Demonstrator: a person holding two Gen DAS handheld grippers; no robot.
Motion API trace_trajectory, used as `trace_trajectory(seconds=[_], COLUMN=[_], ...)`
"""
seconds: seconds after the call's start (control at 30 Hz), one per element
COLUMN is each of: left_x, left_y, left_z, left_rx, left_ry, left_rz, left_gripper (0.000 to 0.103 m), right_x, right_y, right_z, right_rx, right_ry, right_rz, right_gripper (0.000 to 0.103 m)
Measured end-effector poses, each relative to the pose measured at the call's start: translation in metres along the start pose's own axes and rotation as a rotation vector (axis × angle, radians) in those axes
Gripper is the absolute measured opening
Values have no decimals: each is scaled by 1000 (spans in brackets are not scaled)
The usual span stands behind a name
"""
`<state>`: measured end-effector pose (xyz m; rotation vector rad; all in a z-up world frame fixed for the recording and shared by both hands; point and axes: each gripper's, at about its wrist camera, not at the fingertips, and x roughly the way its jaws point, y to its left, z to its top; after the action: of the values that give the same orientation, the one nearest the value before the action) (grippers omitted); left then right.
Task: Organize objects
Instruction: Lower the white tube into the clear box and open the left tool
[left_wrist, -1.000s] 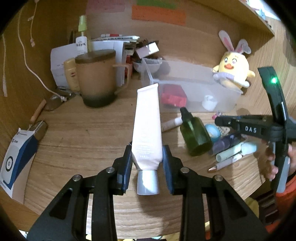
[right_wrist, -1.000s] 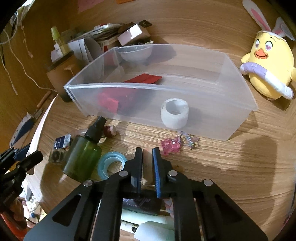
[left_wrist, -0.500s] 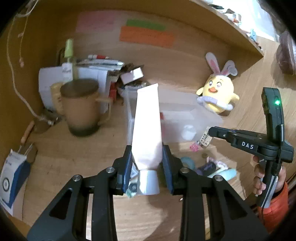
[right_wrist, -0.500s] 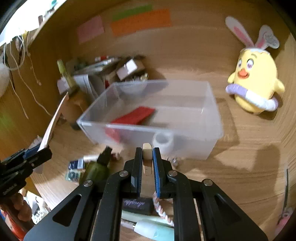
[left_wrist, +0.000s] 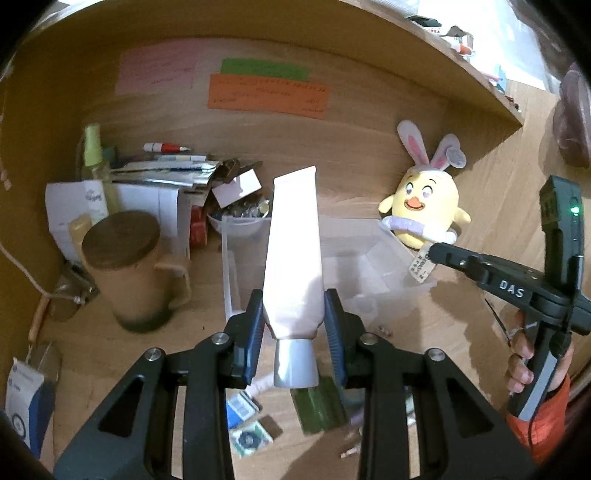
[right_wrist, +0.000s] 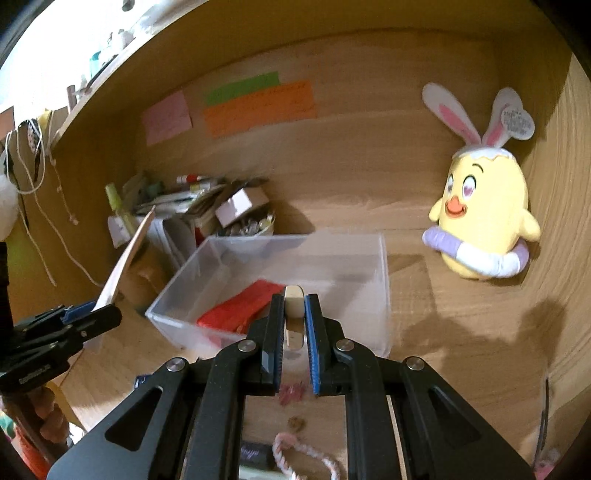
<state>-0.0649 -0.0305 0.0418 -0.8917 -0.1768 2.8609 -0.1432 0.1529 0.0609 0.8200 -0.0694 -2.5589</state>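
My left gripper (left_wrist: 294, 299) is shut on a white tube (left_wrist: 293, 240) with a silver cap, held lengthwise and raised above the desk, in front of the clear plastic box (left_wrist: 227, 266). My right gripper (right_wrist: 294, 301) is shut on a small beige stick (right_wrist: 294, 293) and hangs over the near edge of the clear box (right_wrist: 384, 280), where a red packet (right_wrist: 240, 306) lies. In the left wrist view the right gripper (left_wrist: 434, 253) reaches in from the right, the labelled stick (left_wrist: 421, 264) at its tip. The left gripper (right_wrist: 107, 314) shows at the right wrist view's left edge.
A yellow plush chick (left_wrist: 424, 210) sits behind the box on the right. A brown mug with a wooden lid (left_wrist: 125, 266) and a pile of papers and boxes (left_wrist: 166, 184) stand at the left. A green bottle (left_wrist: 317, 406) and small items lie below my left gripper.
Both grippers have risen from the desk with their loads and now look over the clear box. The loose items on the desk have dropped low in both views.
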Motion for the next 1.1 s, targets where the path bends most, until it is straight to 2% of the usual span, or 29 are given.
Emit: trace_trajectory(seconds=[0.17, 0.43, 0.8, 1.1], left_x=[25, 69, 119, 135], left_y=[-1, -7, -19, -29], left_z=[12, 20, 16, 15], left_rx=[-4, 18, 88, 119], left_ry=[31, 92, 198, 248], left_rz=[-15, 1, -2, -38], left_gripper=[31, 31, 31, 31], right_x=[7, 25, 72, 92], right_y=[-6, -11, -17, -20], right_z=[9, 17, 6, -3], right_rx=[-6, -29, -67, -94], right_ry=[-8, 7, 107, 176], right_rz=[-8, -33, -104, -115], right_gripper=[10, 10, 10, 10])
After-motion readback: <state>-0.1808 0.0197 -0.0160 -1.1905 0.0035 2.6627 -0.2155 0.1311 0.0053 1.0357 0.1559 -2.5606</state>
